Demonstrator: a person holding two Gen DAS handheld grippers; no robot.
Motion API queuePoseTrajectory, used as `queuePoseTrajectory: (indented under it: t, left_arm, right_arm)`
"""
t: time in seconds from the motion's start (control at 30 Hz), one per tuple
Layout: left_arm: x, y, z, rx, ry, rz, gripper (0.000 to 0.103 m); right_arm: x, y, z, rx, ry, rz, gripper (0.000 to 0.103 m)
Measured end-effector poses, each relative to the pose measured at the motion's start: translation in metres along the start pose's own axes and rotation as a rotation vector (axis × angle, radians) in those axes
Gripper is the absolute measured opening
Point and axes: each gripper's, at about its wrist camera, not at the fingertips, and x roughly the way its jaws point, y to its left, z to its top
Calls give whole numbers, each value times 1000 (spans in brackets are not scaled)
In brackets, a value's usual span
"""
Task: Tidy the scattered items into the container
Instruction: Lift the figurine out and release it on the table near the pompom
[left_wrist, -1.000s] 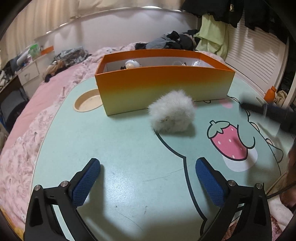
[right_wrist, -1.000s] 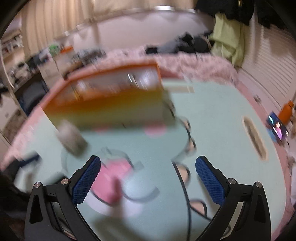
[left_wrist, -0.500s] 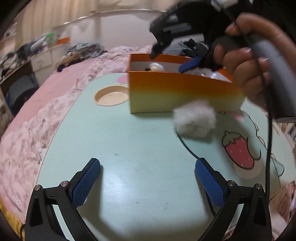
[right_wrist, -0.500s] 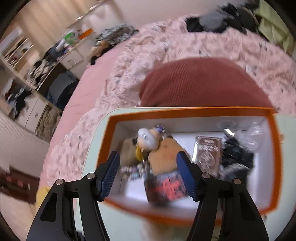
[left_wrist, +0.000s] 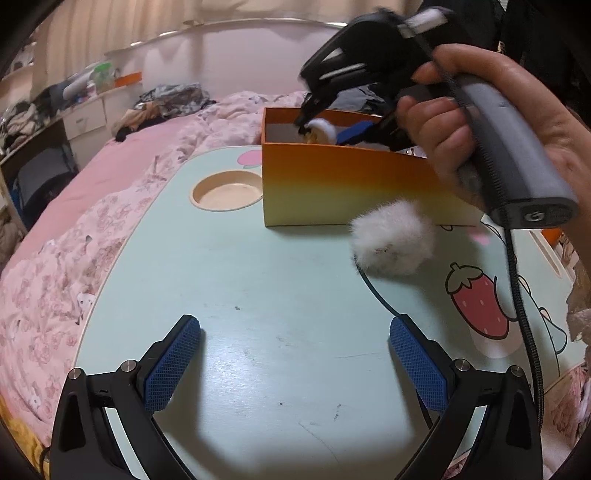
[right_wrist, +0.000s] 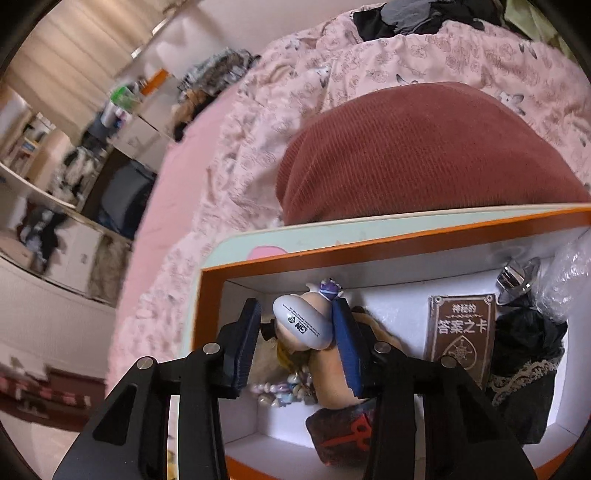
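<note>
A white fluffy pom-pom (left_wrist: 393, 242) lies on the mint-green table (left_wrist: 258, 295), just in front of the orange box (left_wrist: 351, 184). My left gripper (left_wrist: 293, 363) is open and empty, low over the table's near part. My right gripper (right_wrist: 295, 341) reaches down into the orange box (right_wrist: 369, 240); it also shows in the left wrist view (left_wrist: 332, 125). Its jaws stand partly closed around a small white-based figurine (right_wrist: 304, 326) inside the box; whether they press on it is unclear.
The box holds a brown card pack (right_wrist: 461, 328), black lace fabric (right_wrist: 524, 365), a bead string (right_wrist: 284, 391) and a dark pouch (right_wrist: 343, 432). A round cup recess (left_wrist: 226, 190) sits left of the box. A red cushion (right_wrist: 424, 155) and pink bedding (left_wrist: 92, 206) surround the table.
My right gripper swung from over the table up into the box and its jaws narrowed around the figurine. My left gripper shifted left, so box and pom-pom sit further right.
</note>
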Motion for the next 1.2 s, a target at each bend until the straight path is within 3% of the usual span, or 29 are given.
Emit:
queuePoseTrajectory:
  t: [0.2, 0.33, 0.47, 0.67, 0.87, 0.93, 1.0, 1.07, 1.1, 1.13, 1.2]
  left_arm:
    - [0, 0, 0, -3, -1, -2, 102]
    - [1, -1, 0, 0, 0, -2, 102]
    - [1, -3, 1, 8, 3, 5, 102]
    - [3, -8, 1, 32, 11, 19, 102]
    - [4, -11, -1, 60, 19, 29, 102]
    - [4, -12, -1, 70, 17, 27, 102]
    - [3, -13, -2, 75, 16, 25, 102]
    - [3, -13, -2, 76, 15, 23, 102]
    - [3, -13, -2, 76, 16, 21, 102]
    - [3, -13, -2, 78, 15, 20, 102]
    - [2, -14, -2, 81, 15, 18, 102]
  right_arm:
    - [-71, -5, -13, -54, -169, 125, 41]
    - [-138, -11, -43, -115, -301, 191, 41]
    - [-172, -19, -80, -178, -331, 161, 41]
    - [-149, -49, -126, -222, -266, 9, 41]
    - [-107, -77, -135, -175, -208, -8, 41]
    - [-103, -83, -135, -172, -226, 21, 42]
    - [-114, -84, -139, -183, -299, 41, 42]
    - [-131, -81, -147, -202, -395, 12, 54]
    - [-139, -78, -153, -217, -428, -7, 70]
    - [-146, -77, -158, -232, -464, -26, 78]
    - [-157, -77, -167, -250, -508, -52, 78]
